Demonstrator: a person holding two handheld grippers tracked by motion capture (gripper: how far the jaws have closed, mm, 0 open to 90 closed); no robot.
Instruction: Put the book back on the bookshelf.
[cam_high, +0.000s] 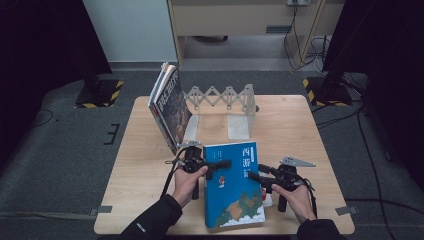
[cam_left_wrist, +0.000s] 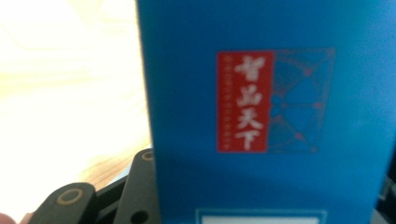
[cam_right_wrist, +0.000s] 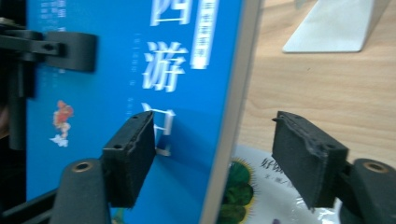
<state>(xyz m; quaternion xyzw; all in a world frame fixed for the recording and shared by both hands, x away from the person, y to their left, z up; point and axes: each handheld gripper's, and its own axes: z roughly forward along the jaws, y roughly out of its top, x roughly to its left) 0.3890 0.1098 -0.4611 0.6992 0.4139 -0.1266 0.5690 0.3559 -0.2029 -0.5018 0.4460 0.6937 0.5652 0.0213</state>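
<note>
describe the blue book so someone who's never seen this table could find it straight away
On the wooden table, look at the near edge, between the person's two hands. The blue book sits there with the left claw on its left edge and the right claw open around its right edge. Unlike the dark book leaning by the white rack farther back, its cover is bright blue with large white characters.

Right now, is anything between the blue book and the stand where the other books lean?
Nothing visible. Bare table lies between the blue book and the stand's open slot. The leaning books sit at its left end, off that path.
</note>
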